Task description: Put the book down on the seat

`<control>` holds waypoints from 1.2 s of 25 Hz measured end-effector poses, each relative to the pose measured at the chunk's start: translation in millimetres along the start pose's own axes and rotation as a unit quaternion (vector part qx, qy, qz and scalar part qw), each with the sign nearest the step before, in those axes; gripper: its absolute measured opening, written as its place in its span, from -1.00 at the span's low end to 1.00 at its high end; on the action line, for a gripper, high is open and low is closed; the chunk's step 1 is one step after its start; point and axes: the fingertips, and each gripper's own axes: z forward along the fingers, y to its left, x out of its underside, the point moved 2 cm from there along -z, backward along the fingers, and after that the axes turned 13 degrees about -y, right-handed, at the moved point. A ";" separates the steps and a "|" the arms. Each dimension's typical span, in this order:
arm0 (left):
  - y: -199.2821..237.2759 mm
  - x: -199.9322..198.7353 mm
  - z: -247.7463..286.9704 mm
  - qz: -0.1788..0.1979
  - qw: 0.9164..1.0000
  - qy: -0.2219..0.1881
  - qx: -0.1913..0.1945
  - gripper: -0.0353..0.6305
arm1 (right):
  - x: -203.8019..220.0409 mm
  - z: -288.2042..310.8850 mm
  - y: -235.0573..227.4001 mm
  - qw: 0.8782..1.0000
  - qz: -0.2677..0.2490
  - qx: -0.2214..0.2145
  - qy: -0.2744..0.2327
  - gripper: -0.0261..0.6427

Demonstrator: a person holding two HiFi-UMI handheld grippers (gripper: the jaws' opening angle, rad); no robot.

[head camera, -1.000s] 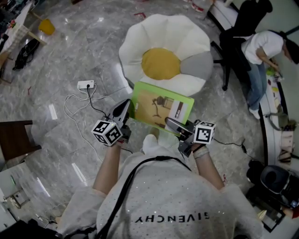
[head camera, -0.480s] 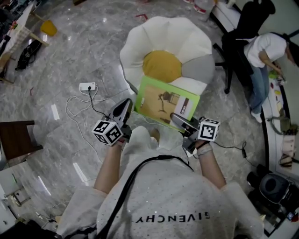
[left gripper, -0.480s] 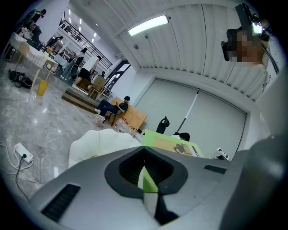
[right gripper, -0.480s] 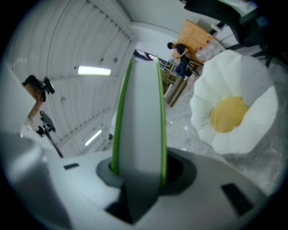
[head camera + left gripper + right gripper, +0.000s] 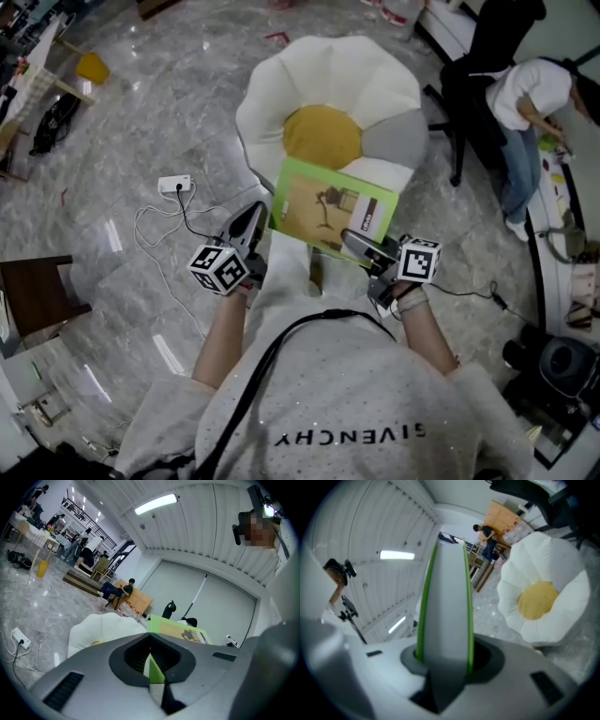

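A green book (image 5: 333,214) with a tan cover picture hangs roughly flat above the front petals of a white flower-shaped seat (image 5: 370,80) that has a yellow centre. My left gripper (image 5: 255,223) is shut on the book's near left corner. My right gripper (image 5: 354,246) is shut on its near right edge. In the left gripper view the book (image 5: 180,631) runs away from the jaws (image 5: 152,663) over the seat (image 5: 101,625). The right gripper view shows the book (image 5: 445,583) edge-on between the jaws (image 5: 443,663), with the seat (image 5: 520,620) below to the right.
A white power strip (image 5: 174,183) with loose cable lies on the marble floor left of the seat. A person (image 5: 530,98) bends over beside a black chair (image 5: 469,89) at the right. A yellow bucket (image 5: 92,67) stands far left, dark wooden furniture (image 5: 33,291) near left.
Both grippers have carried the book a little farther toward the seat and slightly lower; it now overlaps the front petals more. The grips are unchanged.
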 end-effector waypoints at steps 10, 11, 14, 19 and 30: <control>17.2 25.9 43.6 -0.011 0.999 0.017 0.030 -0.82 | -8.7 6.6 -27.1 1.000 -0.002 0.025 -0.009 -0.48; 16.8 28.8 45.9 -0.013 0.999 0.019 0.034 -0.82 | -8.5 6.4 -28.2 1.000 -0.005 0.028 -0.009 -0.48; 26.7 32.4 71.7 -0.017 0.999 0.035 0.038 -0.82 | -24.1 18.9 -38.8 0.999 0.000 0.032 -0.010 -0.48; 61.8 28.2 136.7 -0.023 0.998 0.056 0.030 -0.82 | -68.7 55.9 -77.8 0.998 0.032 0.049 -0.014 -0.48; 78.4 26.4 125.2 -0.039 0.997 0.033 0.060 -0.82 | -52.4 70.4 -61.8 0.995 -0.004 0.089 -0.051 -0.48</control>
